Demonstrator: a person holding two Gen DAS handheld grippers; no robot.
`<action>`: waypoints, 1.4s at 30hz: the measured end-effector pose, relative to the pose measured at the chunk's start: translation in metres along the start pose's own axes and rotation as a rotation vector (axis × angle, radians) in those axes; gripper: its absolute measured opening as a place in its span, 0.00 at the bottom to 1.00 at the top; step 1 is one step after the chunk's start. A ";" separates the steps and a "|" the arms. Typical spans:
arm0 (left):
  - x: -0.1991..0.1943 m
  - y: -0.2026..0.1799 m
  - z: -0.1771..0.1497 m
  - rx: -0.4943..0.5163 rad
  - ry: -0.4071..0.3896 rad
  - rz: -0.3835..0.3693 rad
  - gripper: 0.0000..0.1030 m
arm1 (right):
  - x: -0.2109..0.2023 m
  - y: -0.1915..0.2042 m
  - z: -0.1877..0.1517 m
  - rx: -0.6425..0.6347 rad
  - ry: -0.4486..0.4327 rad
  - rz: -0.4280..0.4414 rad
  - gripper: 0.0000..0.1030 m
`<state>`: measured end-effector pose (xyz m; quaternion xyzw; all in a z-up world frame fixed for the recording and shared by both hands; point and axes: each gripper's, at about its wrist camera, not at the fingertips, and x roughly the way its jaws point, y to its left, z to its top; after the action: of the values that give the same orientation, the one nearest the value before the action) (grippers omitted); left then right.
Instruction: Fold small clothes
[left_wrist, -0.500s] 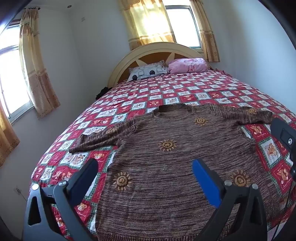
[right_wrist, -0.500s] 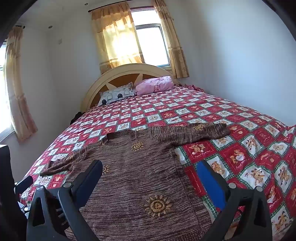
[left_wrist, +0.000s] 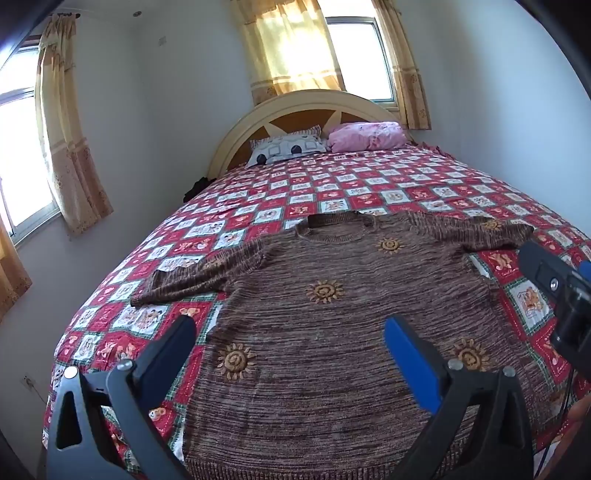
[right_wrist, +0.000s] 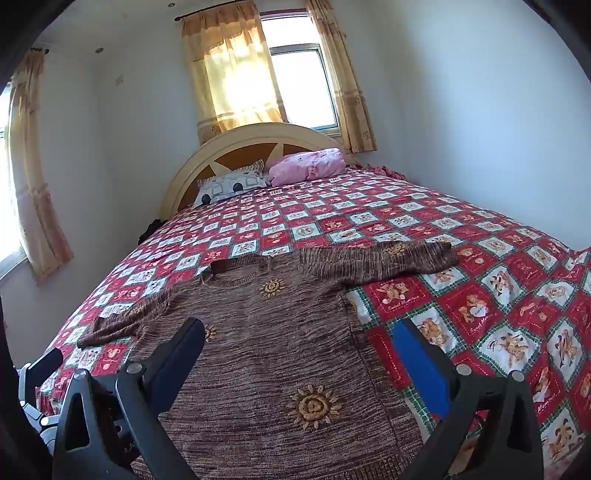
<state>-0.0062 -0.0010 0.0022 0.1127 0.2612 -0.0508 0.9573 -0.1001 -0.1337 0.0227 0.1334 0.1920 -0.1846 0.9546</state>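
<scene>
A brown knit sweater (left_wrist: 332, 332) dotted with orange sun motifs lies spread flat, front up, across the near end of a bed (left_wrist: 424, 184), both sleeves stretched outward and its collar pointing toward the headboard (left_wrist: 295, 110). The bed is covered with a red, white and green patchwork bedspread (right_wrist: 480, 288) printed with cartoon bears. Two pillows rest against the arched cream-and-orange headboard: a grey patterned pillow (left_wrist: 286, 147) on the left and a pink pillow (left_wrist: 365, 134) just beside it. Pale walls enclose the room, and sunlit yellow curtains (right_wrist: 229, 74) frame a window (right_wrist: 303, 85) behind the headboard; another curtained window (left_wrist: 22, 166) stands in the left wall. The left claw (left_wrist: 291, 350) hovers released above the sweater's lower body, its jaws wide apart and holding nothing. The right claw (right_wrist: 299, 354) hangs likewise spread and empty over the sweater's right edge, where knit meets bedspread
</scene>
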 end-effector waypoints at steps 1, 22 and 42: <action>0.001 0.000 -0.001 -0.002 0.004 -0.001 1.00 | 0.002 0.000 0.000 -0.001 0.002 0.000 0.99; 0.007 0.001 -0.009 -0.028 0.042 -0.016 1.00 | 0.010 0.001 -0.004 -0.002 0.033 0.002 0.99; 0.011 0.006 -0.010 -0.038 0.058 -0.023 1.00 | 0.012 0.003 -0.007 -0.003 0.052 0.011 0.99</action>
<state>-0.0003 0.0064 -0.0106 0.0928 0.2910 -0.0535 0.9507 -0.0905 -0.1323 0.0122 0.1379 0.2161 -0.1755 0.9505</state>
